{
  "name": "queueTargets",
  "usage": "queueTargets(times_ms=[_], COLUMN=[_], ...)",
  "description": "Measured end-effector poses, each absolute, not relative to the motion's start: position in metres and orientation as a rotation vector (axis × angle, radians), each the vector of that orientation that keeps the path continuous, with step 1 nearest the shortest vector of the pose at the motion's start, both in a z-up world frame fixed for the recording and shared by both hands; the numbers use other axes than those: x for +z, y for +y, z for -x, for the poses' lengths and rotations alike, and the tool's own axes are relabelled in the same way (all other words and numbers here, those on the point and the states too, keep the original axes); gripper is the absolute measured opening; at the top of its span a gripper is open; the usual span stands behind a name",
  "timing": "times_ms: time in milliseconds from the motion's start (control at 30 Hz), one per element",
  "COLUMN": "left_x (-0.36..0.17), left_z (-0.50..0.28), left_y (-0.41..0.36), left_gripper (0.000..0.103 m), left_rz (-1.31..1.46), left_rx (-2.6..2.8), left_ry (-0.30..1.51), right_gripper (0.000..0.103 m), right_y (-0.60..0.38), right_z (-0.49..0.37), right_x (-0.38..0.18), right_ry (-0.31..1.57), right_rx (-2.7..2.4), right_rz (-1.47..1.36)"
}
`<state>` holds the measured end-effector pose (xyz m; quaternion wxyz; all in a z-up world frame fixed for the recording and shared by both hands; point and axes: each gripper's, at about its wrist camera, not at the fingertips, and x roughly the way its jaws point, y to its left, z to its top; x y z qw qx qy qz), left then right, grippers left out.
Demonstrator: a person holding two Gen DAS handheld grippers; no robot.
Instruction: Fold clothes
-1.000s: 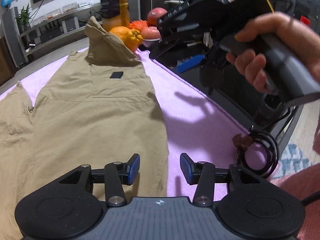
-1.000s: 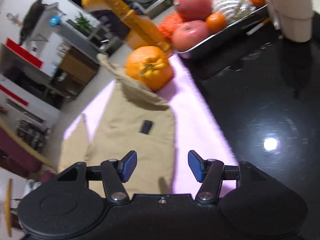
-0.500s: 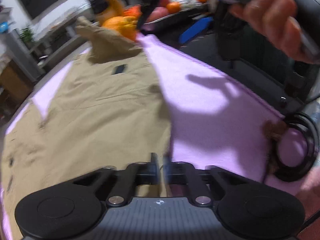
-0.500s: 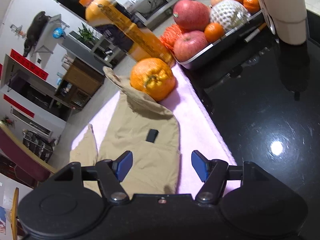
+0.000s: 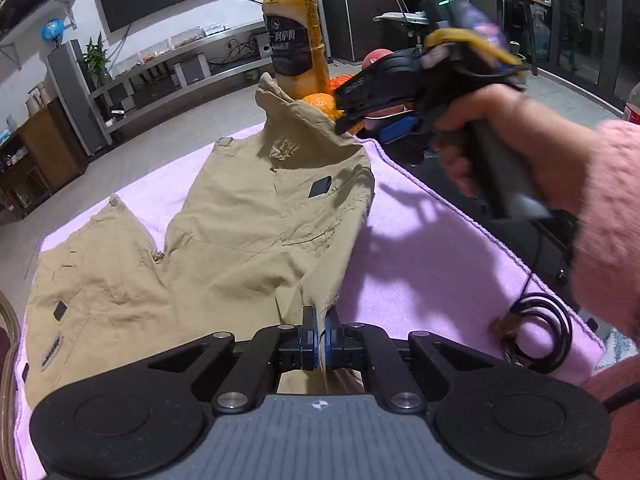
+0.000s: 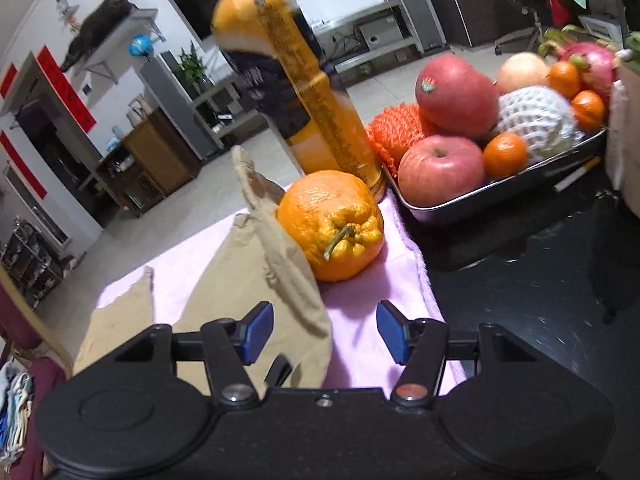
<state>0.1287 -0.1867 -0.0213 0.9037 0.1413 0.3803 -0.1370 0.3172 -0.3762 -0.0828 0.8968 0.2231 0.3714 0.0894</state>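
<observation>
Khaki trousers (image 5: 248, 240) lie spread on a pink blanket (image 5: 420, 260). My left gripper (image 5: 319, 334) is shut on their near right edge, and the cloth there is lifted into a ridge. A hand in a pink sleeve holds my right gripper (image 5: 341, 122) at the far, upturned end of the trousers beside an orange (image 5: 320, 104). In the right wrist view the right gripper (image 6: 325, 330) has jaws that are closing, and the trousers' (image 6: 236, 280) raised edge hangs between them close to the left pad (image 6: 258, 330). The pads are not pressing on it.
A tall orange juice bottle (image 6: 304, 92) and a big orange (image 6: 332, 224) stand at the blanket's far end. A metal tray (image 6: 500, 200) of fruit sits on the black table (image 6: 540, 300) to the right. A coiled black cable (image 5: 540, 332) lies at the blanket's near right corner.
My left gripper has shut on the trousers' edge and raised it. The right gripper has moved in towards the orange, and the raised cloth now stands between its jaws.
</observation>
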Motion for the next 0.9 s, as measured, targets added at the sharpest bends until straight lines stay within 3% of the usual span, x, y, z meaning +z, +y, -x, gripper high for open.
queueTargets(times_ms=[167, 267, 300, 400, 600, 900], left_x=[-0.022, -0.023, -0.024, -0.027, -0.014, 0.019], left_z=[-0.13, -0.128, -0.127, -0.122, -0.115, -0.109], left_y=[-0.179, -0.174, -0.172, -0.164, -0.124, 0.032], left_gripper=[0.004, 0.004, 0.004, 0.004, 0.004, 0.002], left_rz=[-0.262, -0.25, -0.246, -0.226, -0.114, 0.238], left_rx=[-0.311, -0.321, -0.324, -0.347, -0.408, -0.388], left_ry=[0.794, 0.793, 0.793, 0.795, 0.771, 0.716], right_gripper=[0.052, 0.029, 0.016, 0.006, 0.004, 0.004], right_y=[-0.372, -0.364, -0.36, -0.351, -0.313, -0.171], right_z=[-0.353, -0.365, -0.365, -0.357, -0.347, -0.351], right_x=[-0.104, -0.107, -0.103, -0.08, -0.033, 0.052], right_ry=[0.822, 0.865, 0.867, 0.811, 0.72, 0.637], right_rx=[0.233, 0.239, 0.229, 0.19, 0.129, 0.128], right_rz=[-0.556, -0.6, -0.598, -0.59, -0.54, -0.253])
